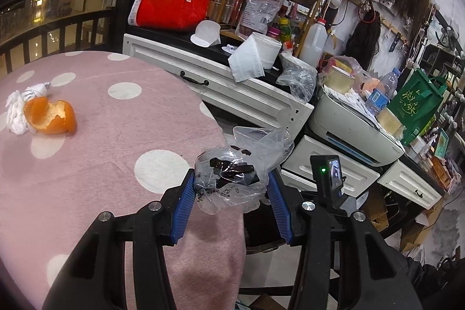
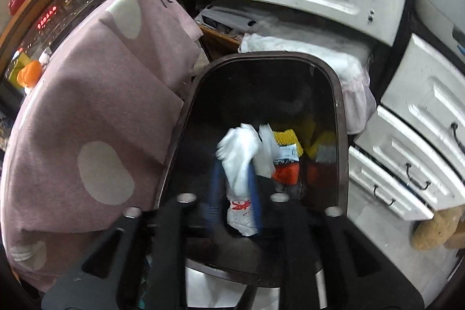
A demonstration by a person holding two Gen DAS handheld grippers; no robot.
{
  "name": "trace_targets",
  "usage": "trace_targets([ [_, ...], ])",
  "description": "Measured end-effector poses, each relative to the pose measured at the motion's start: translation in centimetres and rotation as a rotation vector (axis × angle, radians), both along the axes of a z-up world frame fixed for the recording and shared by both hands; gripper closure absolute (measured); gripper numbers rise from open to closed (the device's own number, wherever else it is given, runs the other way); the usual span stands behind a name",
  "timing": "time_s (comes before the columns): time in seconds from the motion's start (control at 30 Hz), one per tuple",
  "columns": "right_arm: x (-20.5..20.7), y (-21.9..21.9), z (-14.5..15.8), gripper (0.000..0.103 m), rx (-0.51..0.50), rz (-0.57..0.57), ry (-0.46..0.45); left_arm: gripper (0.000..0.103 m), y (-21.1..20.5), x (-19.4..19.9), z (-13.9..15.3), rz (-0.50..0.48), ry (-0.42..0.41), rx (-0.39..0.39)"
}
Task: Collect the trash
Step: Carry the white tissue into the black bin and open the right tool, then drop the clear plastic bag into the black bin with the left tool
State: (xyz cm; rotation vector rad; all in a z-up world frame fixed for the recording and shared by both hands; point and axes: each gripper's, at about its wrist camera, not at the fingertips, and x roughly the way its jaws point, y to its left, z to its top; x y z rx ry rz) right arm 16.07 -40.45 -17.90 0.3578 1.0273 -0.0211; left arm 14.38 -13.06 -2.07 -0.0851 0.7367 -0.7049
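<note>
- Left wrist view: my left tool point(image 1: 232, 188) is clamped on a crumpled clear plastic wrapper point(image 1: 232, 179) with dark printed patches; both blue pads point(image 1: 186, 205) press on its sides.
- The wrapper hangs just past the edge of the round surface point(image 1: 110, 153), which wears a pink cloth with white dots.
- Further back on that cloth lies an orange peel point(image 1: 51, 116), touching a wad of white tissue point(image 1: 17, 112) behind it.
- Beyond the surface stands a white drawer cabinet point(image 1: 221, 86) with a black top, carrying a red bag point(image 1: 174, 2), a toilet paper roll point(image 1: 258, 54) and a loose clear bag point(image 1: 299, 77).
- To the right sit a printer point(image 1: 354, 130), a water bottle point(image 1: 382, 90) and a green tote point(image 1: 415, 103).
- The other handheld unit point(image 1: 328, 179) shows at lower right, with a green light lit.
- Right wrist view: my right tool point(image 2: 234, 182) points down into a dark brown bin point(image 2: 340, 112); the frame is motion-blurred.
- Its fingers stand parted, with a white crumpled paper wrapper point(image 2: 239, 164) with red print between them. The right pad lies against it; I cannot tell whether the left one touches, so the grip looks loose.
- Lower in the bin lie yellow foam netting point(image 2: 286, 135), a printed label and orange scraps point(image 2: 286, 175).
- The pink dotted cloth point(image 2: 96, 118) hangs just left of the bin, white drawers point(image 2: 401, 164) to the right.
</note>
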Motion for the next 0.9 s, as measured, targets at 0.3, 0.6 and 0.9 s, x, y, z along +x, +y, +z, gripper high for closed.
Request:
trace_targets([
  [0.3, -2.5, -1.6, 3.0, 0.04, -0.046, -0.066, -0.073, 0.055, -3.8, -0.1, -1.0, -0.085, 0.03, 0.002],
  [0.6, -6.2, -3.8, 6.9, 0.036, -0.16, -0.158, -0.152, 0.055, -9.1, 0.0, -3.7, -0.165, 0.078, 0.052],
  [0.9, -8.4, -6.1, 9.4, 0.03, -0.197, -0.238, -0.222, 0.055, -13.7, 1.0, -8.2, -0.204, 0.164, 0.132],
])
